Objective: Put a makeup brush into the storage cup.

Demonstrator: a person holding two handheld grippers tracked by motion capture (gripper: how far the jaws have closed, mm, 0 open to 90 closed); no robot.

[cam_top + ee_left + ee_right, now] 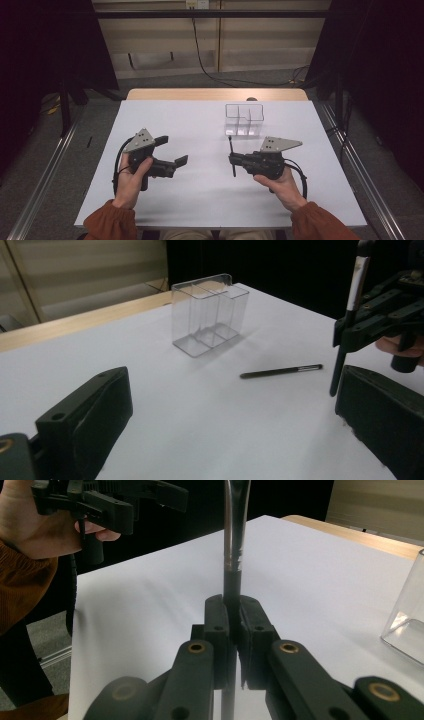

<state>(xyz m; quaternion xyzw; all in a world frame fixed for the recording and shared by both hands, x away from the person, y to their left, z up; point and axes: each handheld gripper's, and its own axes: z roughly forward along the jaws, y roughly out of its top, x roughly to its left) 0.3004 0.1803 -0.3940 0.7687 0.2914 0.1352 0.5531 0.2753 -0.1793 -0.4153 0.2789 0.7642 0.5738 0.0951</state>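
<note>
The right gripper is clamping a slim black pen mid-frame, while the left gripper is gaping wide beside the clear ribbed plastic organizer.

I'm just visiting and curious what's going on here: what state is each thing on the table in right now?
Left gripper: open, holding nothing.
Right gripper: shut on a dark brush, held upright.
Clear box: upright, compartments empty.
Second brush: lying flat on the table.
</note>
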